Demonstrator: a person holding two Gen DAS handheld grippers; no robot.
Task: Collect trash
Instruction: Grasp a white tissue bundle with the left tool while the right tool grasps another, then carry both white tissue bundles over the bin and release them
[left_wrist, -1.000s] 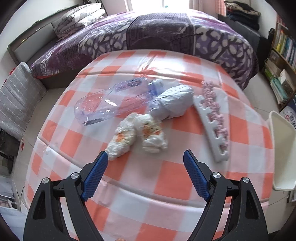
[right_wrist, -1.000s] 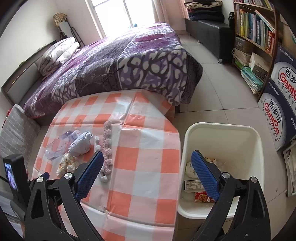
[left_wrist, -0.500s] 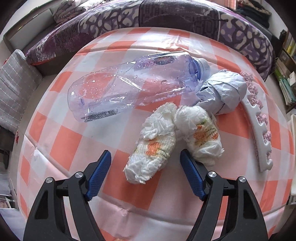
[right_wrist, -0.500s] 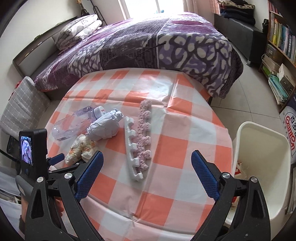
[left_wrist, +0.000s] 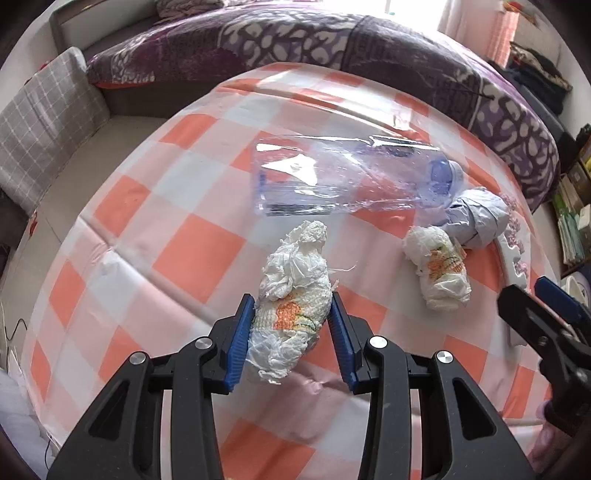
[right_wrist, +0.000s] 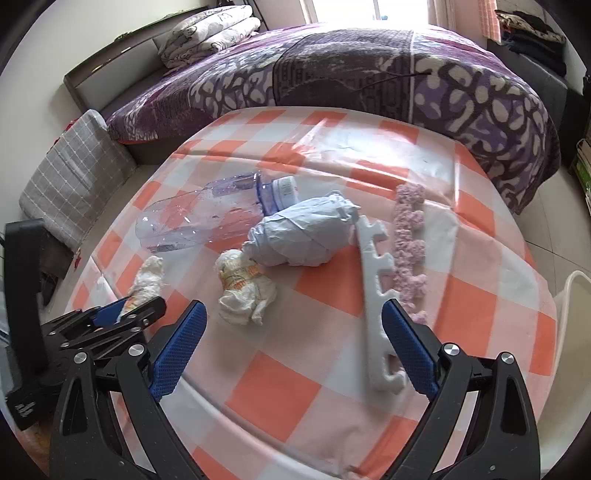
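Lying on the checked surface (left_wrist: 192, 254), a clear plastic bottle (left_wrist: 343, 181) seems empty. Nearer than the bottle, the left gripper (left_wrist: 291, 332) has just been closing and now clasps a crumpled white tissue wad (left_wrist: 291, 295) with an orange print. The right gripper (right_wrist: 291, 350) stands released over bare cloth near a second wad (right_wrist: 243, 291).

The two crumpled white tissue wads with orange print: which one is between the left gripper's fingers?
The wad nearer the bottle's base, now between the closing left gripper pads. The other wad lies free beside the blue paper ball.
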